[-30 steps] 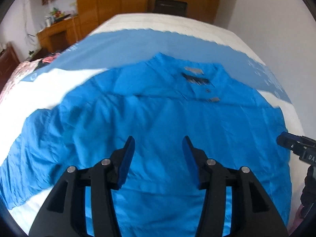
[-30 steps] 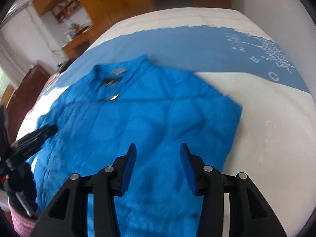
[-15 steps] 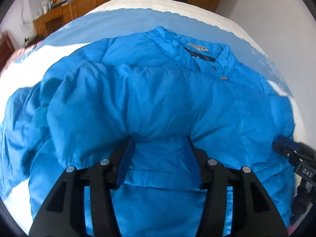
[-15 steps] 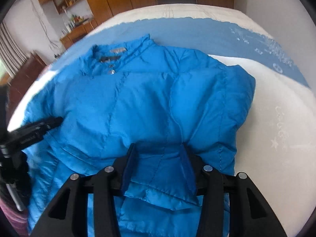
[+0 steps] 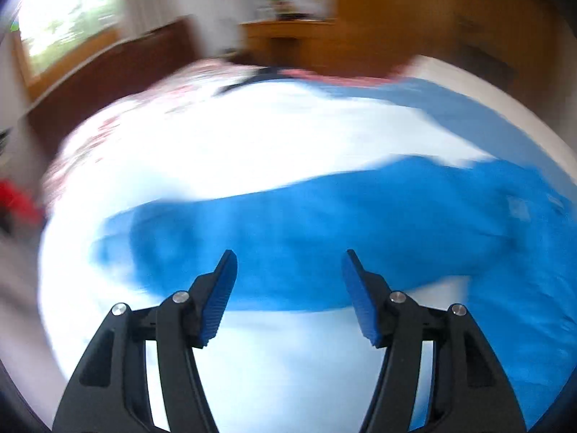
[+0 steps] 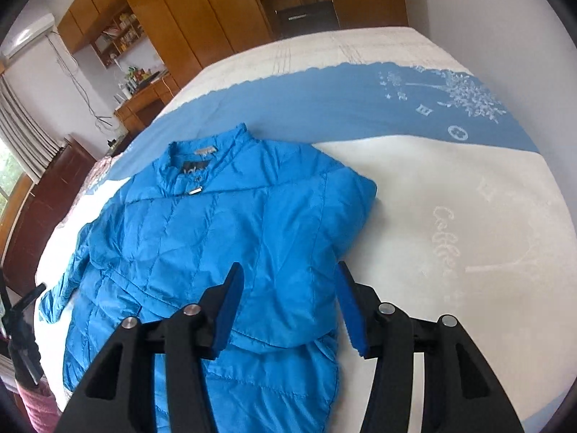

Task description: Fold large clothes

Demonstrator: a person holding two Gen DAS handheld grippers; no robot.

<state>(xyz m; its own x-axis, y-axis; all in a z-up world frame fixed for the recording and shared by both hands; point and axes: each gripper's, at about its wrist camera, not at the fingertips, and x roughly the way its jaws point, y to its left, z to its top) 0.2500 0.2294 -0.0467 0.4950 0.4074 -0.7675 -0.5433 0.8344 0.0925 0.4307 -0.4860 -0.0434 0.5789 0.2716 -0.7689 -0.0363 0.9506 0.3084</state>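
Right wrist view: fingers (image 6: 249, 301) apart, unclamped over blue jacket (image 6: 223, 223).

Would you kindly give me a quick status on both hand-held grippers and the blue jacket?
Left hand-held gripper open, jaws just widened, empty. Right hand-held gripper open over jacket, jaws just widened. Jacket flat on bed, left sleeve outstretched. Nothing obstructing.

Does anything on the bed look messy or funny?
Yes. The blue jacket is lopsided: one sleeve is folded in, but the other sleeve flops out sideways over the bed. Nothing looks torn or spilled.
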